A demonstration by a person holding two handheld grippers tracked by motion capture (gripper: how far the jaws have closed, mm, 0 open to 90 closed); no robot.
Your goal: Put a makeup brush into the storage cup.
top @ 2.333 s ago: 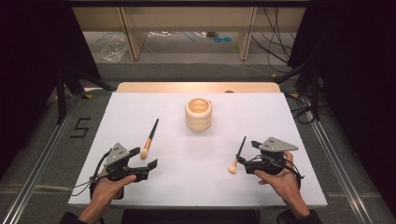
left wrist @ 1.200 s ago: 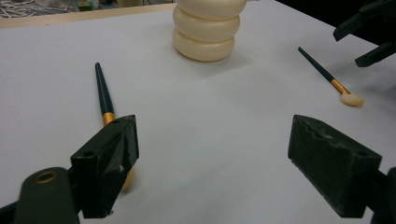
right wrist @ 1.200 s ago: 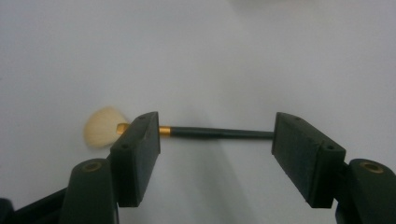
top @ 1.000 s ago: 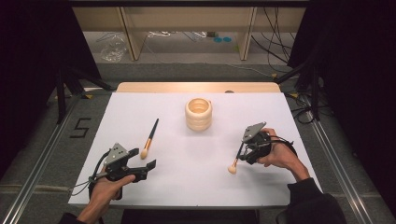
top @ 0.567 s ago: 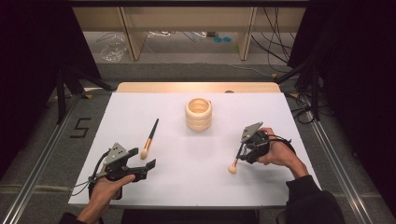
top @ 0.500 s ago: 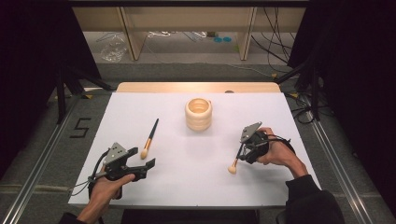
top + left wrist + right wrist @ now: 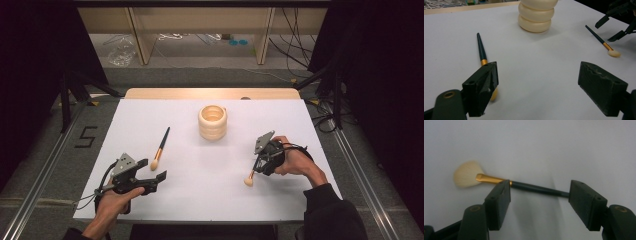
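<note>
High view: the right gripper (image 7: 261,165), jaws spread and pads clear of the wood, hangs over the handle of a fan brush (image 7: 251,176) that lies flat on the white table (image 7: 200,195), near and to the right of the cream ribbed pot (image 7: 212,121). Right gripper view: the dark handle crosses the gap between the two jaws, gold ferrule and pale bristles beyond one jaw. The left gripper (image 7: 152,176), jaws wide and empty, rests just beside a second brush (image 7: 160,148), left of the pot.
</note>
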